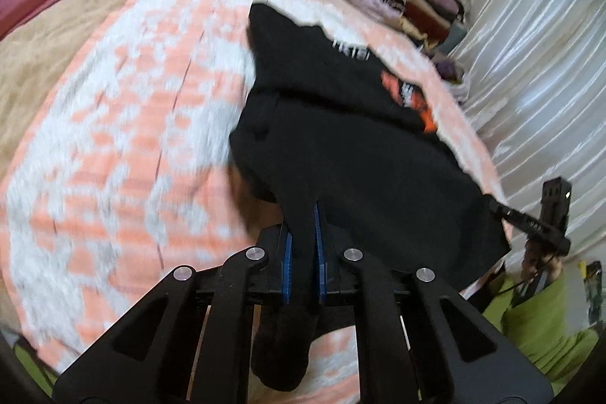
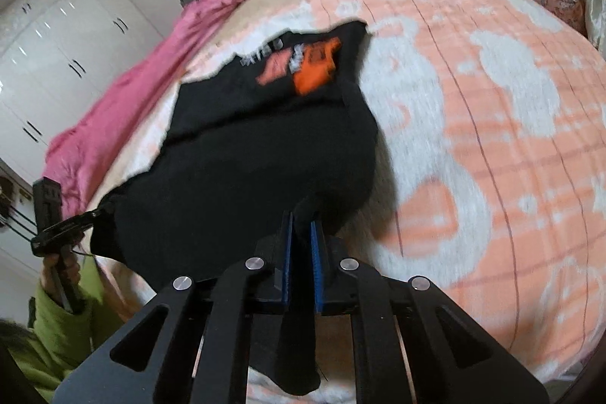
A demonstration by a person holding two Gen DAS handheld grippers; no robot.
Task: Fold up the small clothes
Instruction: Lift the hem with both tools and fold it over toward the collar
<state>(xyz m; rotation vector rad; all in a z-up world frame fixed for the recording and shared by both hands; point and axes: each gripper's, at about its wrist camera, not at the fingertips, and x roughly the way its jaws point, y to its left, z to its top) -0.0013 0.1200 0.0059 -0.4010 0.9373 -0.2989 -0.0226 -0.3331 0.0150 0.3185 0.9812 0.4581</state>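
I have the left gripper (image 1: 303, 233) and right gripper (image 2: 302, 237) each with jaws pinching a near corner of the black shirt (image 1: 341, 146), lifted off the bed (image 1: 132, 139); I judge the folding barely begun.

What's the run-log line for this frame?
step: fold | left claw: shut on shirt edge | right claw: shut on shirt edge | shirt: black, near edge lifted off blanket
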